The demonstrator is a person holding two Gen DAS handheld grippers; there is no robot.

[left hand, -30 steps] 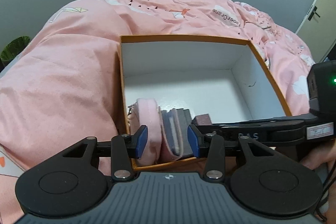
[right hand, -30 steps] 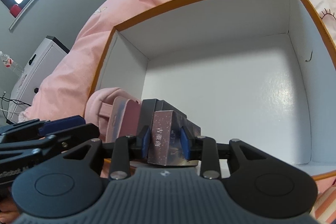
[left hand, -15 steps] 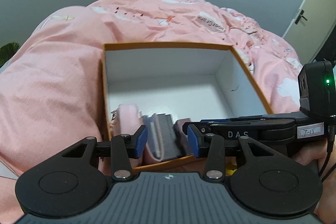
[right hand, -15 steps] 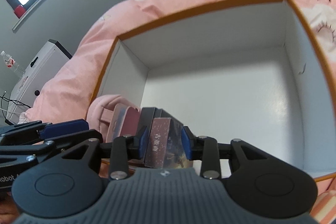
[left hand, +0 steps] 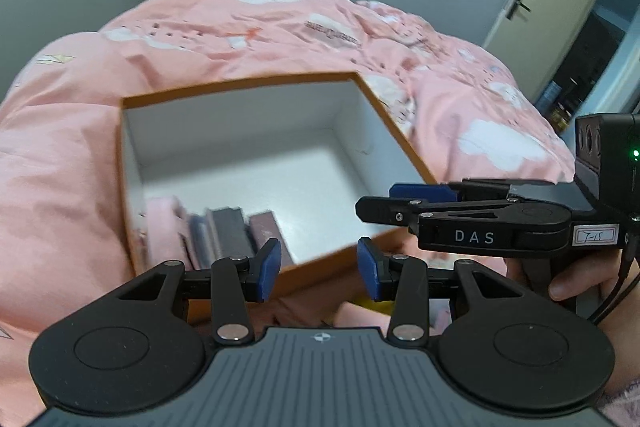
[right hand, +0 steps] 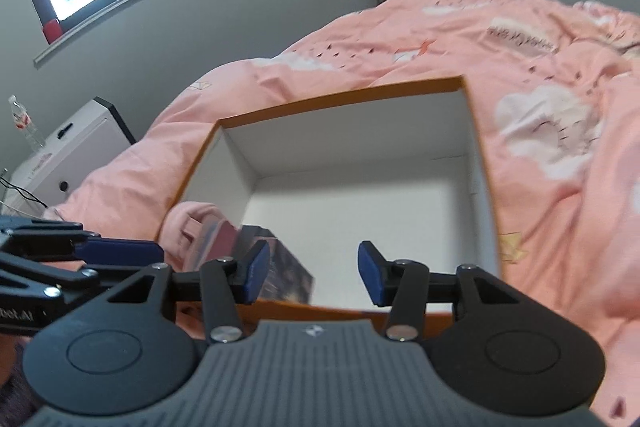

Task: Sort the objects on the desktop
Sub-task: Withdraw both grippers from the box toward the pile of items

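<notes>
Looking along the left gripper [left hand: 318,269], the left wrist view shows its blue pads parted with nothing between them, above the near rim of the orange-edged white cardboard box [left hand: 404,147] that sits on a pink printed quilt [left hand: 64,187]. A row of upright items, a pink pouch and several slim dark and maroon boxes [left hand: 236,235], stands in the box's near-left corner. Likely hazard: the row leans unsupported toward the bare floor and could topple if a finger clips it. The right gripper [left hand: 416,193] crosses at right, close to the box's right wall, so the two tools could collide. Free room lies over the box's far half.

In the right wrist view, the right gripper [right hand: 314,273] has just been opening; its jaws stand apart and empty, the dark patterned box [right hand: 286,273] resting inside, just left of them. The soft quilt may let the box tilt if its near rim [right hand: 340,309] is pressed. The left gripper [right hand: 118,253] crowds the left side.
</notes>
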